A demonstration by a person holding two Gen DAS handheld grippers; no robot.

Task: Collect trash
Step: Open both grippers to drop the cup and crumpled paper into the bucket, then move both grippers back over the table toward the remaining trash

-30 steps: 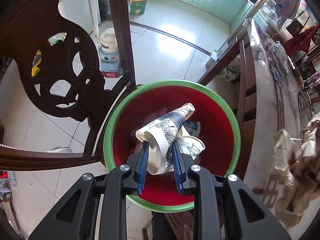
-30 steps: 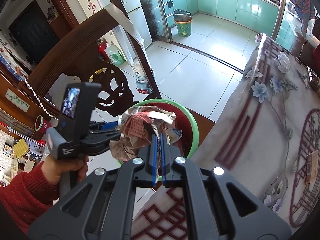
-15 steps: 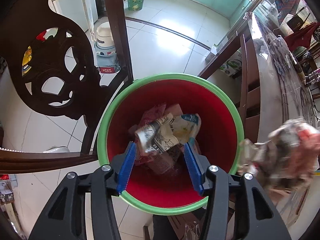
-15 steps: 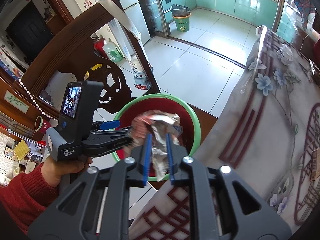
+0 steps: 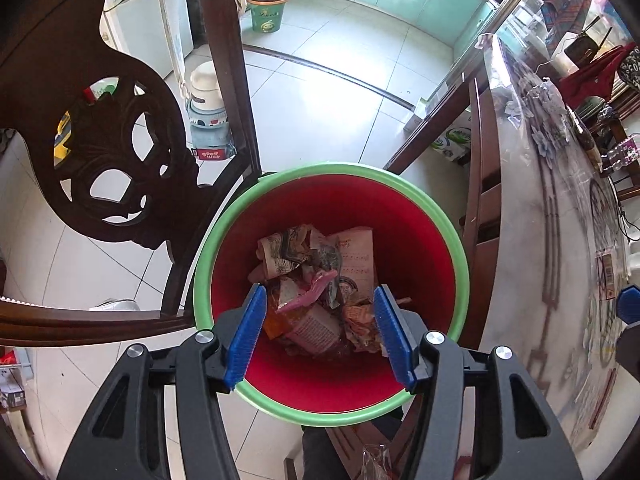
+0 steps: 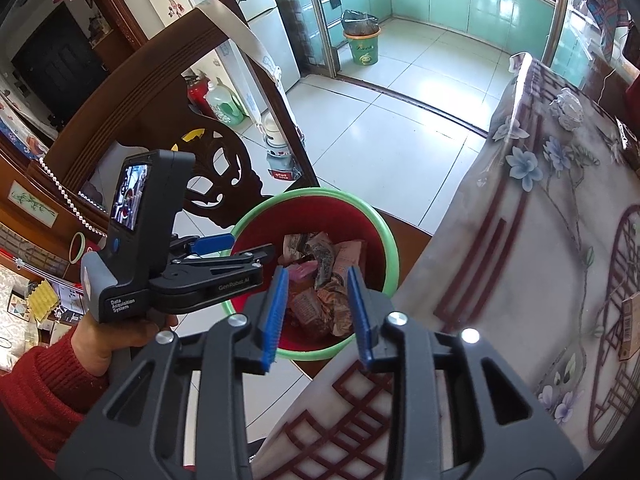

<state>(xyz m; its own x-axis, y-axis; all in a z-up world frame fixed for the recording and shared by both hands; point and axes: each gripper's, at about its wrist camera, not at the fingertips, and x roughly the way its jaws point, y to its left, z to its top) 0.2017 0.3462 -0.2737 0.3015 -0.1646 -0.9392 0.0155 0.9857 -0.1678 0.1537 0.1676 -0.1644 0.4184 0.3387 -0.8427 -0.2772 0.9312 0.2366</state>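
Here both grippers (image 5: 318, 332) (image 6: 316, 316) tilt down over the bin (image 5: 224, 248), jaws just parted, empty.

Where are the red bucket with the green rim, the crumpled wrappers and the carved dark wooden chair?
Red plastic bucket with green rim (image 5: 440, 216): left wrist view, on the rim's upper right.
Crumpled paper wrappers (image 5: 316, 280): left wrist view, middle of the pile inside the bucket.
Carved dark wooden chair (image 5: 120, 148): left wrist view, openwork back panel.
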